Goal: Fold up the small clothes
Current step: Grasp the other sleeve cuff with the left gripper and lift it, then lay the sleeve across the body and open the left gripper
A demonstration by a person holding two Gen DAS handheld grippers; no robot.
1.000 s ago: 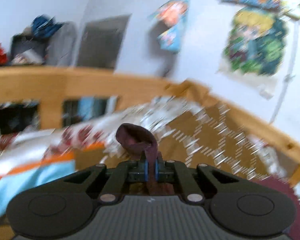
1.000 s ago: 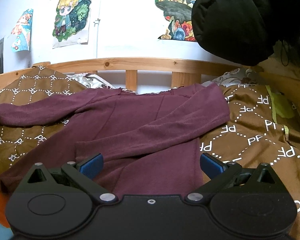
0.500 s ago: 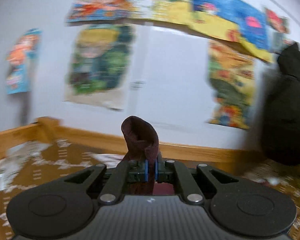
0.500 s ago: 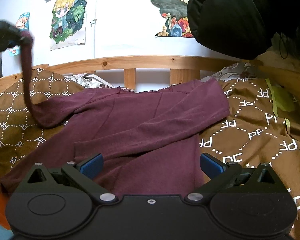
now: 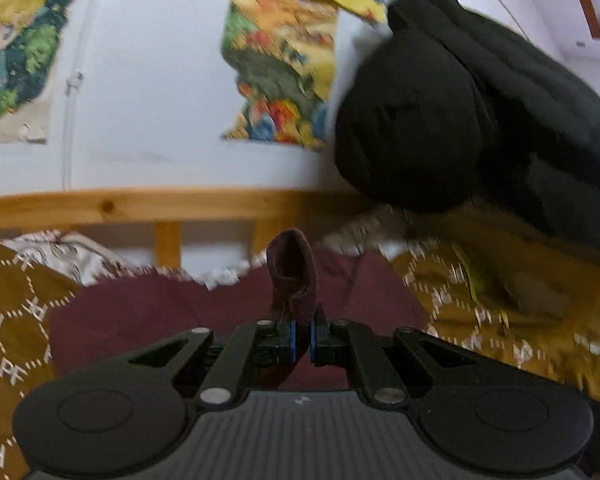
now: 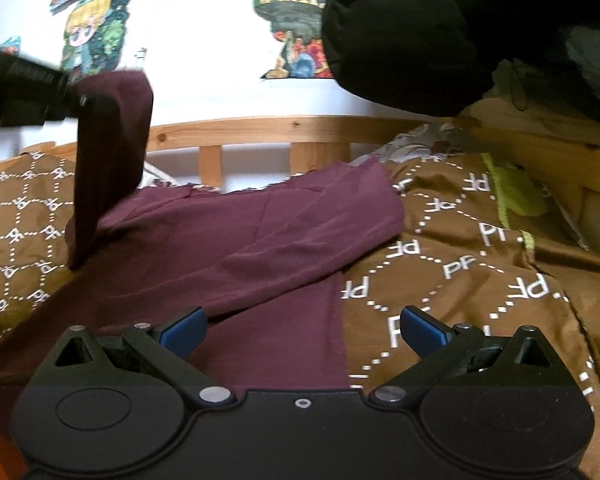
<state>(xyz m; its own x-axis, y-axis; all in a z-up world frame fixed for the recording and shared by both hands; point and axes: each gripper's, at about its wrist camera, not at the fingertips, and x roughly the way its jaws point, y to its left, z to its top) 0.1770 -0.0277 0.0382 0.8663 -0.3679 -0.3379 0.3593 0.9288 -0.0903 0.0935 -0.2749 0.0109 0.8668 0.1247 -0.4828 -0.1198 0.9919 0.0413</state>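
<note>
A maroon long-sleeved top [image 6: 236, 248] lies spread on the brown patterned bedcover [image 6: 472, 248], its right sleeve folded across the body. My left gripper [image 5: 301, 340] is shut on the cuff of the other sleeve [image 5: 294, 276], which sticks up past the pads. In the right wrist view that left gripper [image 6: 80, 100] holds the lifted sleeve [image 6: 108, 152] high at the left, the cloth hanging down to the shoulder. My right gripper [image 6: 300, 330] is open low over the top's hem, with nothing between its blue pads [image 6: 182, 330].
A wooden bed rail [image 6: 284, 128] runs along the back under a white wall with posters [image 6: 96, 32]. A black padded jacket [image 6: 428, 32] hangs at the upper right. A yellow-green cloth [image 6: 516, 196] lies on the cover at the right.
My left gripper has swung right with the sleeve cuff, lifting the sleeve off the bedcover and carrying it over the top's left shoulder. The right gripper has stayed nearly still and open.
</note>
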